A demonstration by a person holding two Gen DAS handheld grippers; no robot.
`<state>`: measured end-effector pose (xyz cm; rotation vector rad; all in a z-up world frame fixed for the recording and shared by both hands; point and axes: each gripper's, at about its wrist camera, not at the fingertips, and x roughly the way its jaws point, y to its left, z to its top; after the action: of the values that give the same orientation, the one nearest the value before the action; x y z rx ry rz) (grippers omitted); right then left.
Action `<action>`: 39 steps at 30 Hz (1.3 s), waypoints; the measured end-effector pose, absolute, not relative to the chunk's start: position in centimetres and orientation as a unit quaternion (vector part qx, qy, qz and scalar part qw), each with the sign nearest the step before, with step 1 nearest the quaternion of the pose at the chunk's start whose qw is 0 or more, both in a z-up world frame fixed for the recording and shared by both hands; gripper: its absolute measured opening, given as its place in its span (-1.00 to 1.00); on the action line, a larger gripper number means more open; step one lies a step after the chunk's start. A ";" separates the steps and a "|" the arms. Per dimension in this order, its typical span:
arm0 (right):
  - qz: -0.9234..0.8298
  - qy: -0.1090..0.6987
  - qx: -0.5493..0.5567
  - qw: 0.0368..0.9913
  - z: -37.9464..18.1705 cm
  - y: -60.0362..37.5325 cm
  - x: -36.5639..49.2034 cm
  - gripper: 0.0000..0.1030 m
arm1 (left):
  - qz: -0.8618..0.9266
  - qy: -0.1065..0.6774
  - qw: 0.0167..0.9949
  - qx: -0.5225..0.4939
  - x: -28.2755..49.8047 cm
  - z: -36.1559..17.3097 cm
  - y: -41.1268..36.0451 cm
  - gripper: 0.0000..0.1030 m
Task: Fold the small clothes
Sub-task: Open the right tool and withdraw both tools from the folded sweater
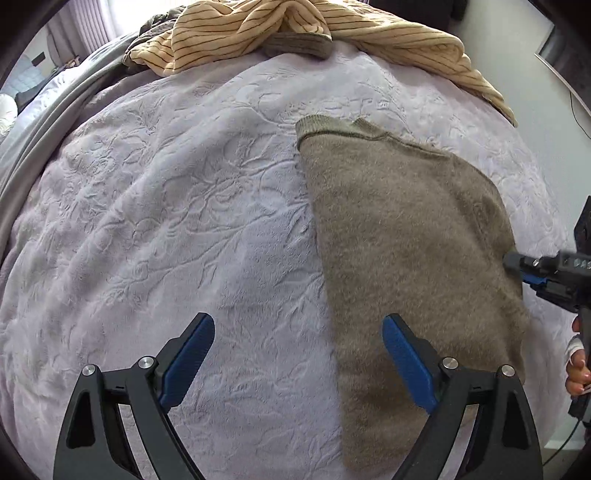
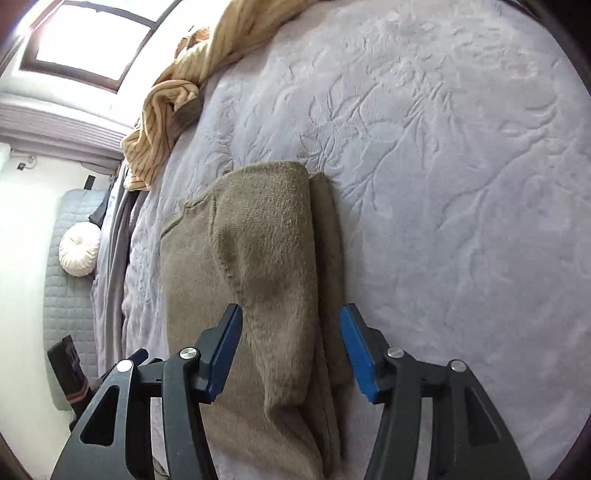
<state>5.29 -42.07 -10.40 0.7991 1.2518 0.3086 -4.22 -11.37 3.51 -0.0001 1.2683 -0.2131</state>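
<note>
Left wrist view, left to right: grey bedding (image 1: 22, 173) bunched at 9 o'clock; embossed lilac bedspread (image 1: 166, 221) filling the centre; striped tan garment (image 1: 236, 33) heaped at 12 o'clock; folded taupe fleece garment (image 1: 399, 240) lying flat from 1 to 5 o'clock. Left gripper (image 1: 298, 354) at 6 o'clock, jaws spread wide and holding nothing, one blue pad above bare bedspread, the other above the fleece. Right gripper (image 1: 511, 260) enters at 3 o'clock, its tip at the fleece edge; a hand (image 1: 576, 369) behind it. Right wrist view: round white cushion (image 2: 79, 249) at 9 o'clock; the right gripper's jaws stand partly apart astride the fleece's doubled edge, pads not pressing it
</note>
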 end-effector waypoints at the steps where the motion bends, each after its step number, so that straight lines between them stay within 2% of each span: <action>1: 0.147 0.573 0.362 0.720 -10.5 -41.7 5.6 -0.84 | -0.099 0.591 0.801 -0.002 -4.0 3.4 -11.6 0.81; 4: 0.122 0.574 0.258 0.767 -8.7 -40.4 5.8 -0.85 | -0.098 0.600 0.794 0.000 -3.3 2.2 -12.5 0.81; 6: 0.104 0.591 0.232 0.766 -9.9 -40.6 5.8 -0.85 | -0.102 0.607 0.788 -0.012 -3.5 1.5 -12.8 0.81; 14: 0.093 0.589 0.281 0.752 -10.1 -43.1 4.2 -0.83 | -0.095 0.615 0.783 -0.011 -3.8 1.7 -12.9 0.81; 18: 0.082 0.591 0.273 0.755 -9.2 -44.1 2.7 -0.82 | -0.088 0.617 0.782 -0.015 -3.6 1.6 -12.8 0.81; 20: 0.078 0.590 0.275 0.755 -8.9 -44.4 2.0 -0.74 | -0.087 0.617 0.782 -0.016 -3.8 1.6 -12.6 0.81; 29: 0.071 0.596 0.297 0.742 -9.3 -45.0 0.1 -0.73 | -0.083 0.618 0.782 -0.011 -3.7 1.7 -12.8 0.81; 30: 0.071 0.597 0.298 0.741 -9.3 -45.0 0.0 -0.67 | -0.082 0.618 0.782 -0.011 -3.7 1.7 -12.8 0.81; 32: 0.071 0.598 0.298 0.740 -9.3 -44.9 -0.1 -0.40 | -0.081 0.619 0.781 -0.012 -3.8 1.7 -12.7 0.81; 33: 0.070 0.598 0.297 0.741 -9.3 -44.8 -0.1 -0.13 | -0.082 0.621 0.779 -0.013 -3.8 1.7 -12.7 0.81; 34: 0.071 0.596 0.297 0.742 -9.2 -44.8 -0.1 0.02 | -0.083 0.623 0.778 -0.014 -3.7 1.7 -12.7 0.81; 37: 0.074 0.596 0.295 0.744 -9.1 -44.6 -0.1 0.03 | -0.080 0.633 0.770 -0.016 -3.6 1.6 -12.5 0.82; 39: 0.076 0.596 0.295 0.743 -9.1 -44.6 0.0 0.08 | -0.080 0.633 0.770 -0.018 -3.5 1.7 -12.4 0.96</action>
<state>-0.01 -44.62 -9.07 0.6471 1.3053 0.1668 -3.54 -12.40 1.66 -0.0398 1.3732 -0.1737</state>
